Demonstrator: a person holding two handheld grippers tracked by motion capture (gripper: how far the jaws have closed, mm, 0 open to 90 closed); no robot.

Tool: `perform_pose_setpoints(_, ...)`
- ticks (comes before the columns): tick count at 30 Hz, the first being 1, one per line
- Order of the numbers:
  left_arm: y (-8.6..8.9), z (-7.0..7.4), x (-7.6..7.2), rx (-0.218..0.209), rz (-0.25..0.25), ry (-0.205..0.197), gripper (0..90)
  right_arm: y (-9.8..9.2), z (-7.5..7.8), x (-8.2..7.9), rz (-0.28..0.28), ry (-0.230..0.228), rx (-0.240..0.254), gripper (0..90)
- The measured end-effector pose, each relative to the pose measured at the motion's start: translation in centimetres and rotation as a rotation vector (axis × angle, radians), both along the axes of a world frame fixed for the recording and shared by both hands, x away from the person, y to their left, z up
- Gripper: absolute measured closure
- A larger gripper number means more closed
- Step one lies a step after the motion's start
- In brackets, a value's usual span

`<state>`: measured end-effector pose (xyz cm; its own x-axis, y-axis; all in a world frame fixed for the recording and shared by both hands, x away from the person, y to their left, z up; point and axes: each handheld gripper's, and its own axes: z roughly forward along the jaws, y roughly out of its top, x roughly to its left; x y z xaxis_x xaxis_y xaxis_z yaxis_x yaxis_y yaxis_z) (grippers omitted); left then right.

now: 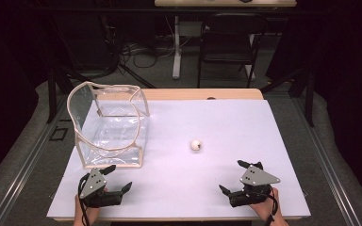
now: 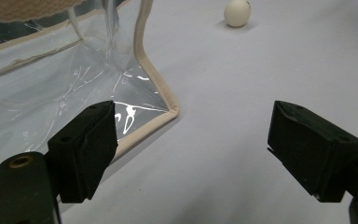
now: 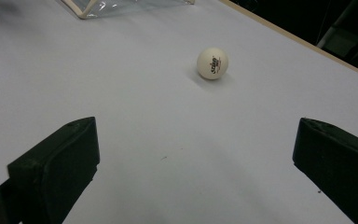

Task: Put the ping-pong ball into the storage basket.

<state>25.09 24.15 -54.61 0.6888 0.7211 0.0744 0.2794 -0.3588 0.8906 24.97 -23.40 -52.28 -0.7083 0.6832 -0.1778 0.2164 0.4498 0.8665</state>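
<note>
White and small, the ping-pong ball (image 1: 196, 145) sits alone on the pale table (image 1: 245, 117), ahead of your right gripper (image 1: 238, 178) and well apart from the clear plastic bag (image 1: 109, 126). Both your right gripper and your left gripper (image 1: 118, 177) rest near the front edge, jaws spread wide, gripping nothing.

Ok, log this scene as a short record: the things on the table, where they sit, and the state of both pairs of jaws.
surface: white table
ball: white ball, alone on the table near its middle, untouched
bag: clear bag with beige trim, open, standing at the table's left
left gripper: jaws open, empty, just in front of the bag's near corner
right gripper: jaws open, empty, short of the ball
</note>
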Motion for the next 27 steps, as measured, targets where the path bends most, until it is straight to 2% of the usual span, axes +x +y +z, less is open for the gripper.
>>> perform_pose_setpoints(18,0.0,-0.2,0.3,0.012,-0.014,0.000,16.3,0.8,-0.1,0.6,0.013,0.032,-0.025,0.2)
perform_pose_setpoints(27,-0.1,-0.3,0.4,0.014,-0.023,0.004,16.3,1.3,0.1,2.1,0.010,0.055,-0.035,0.3)
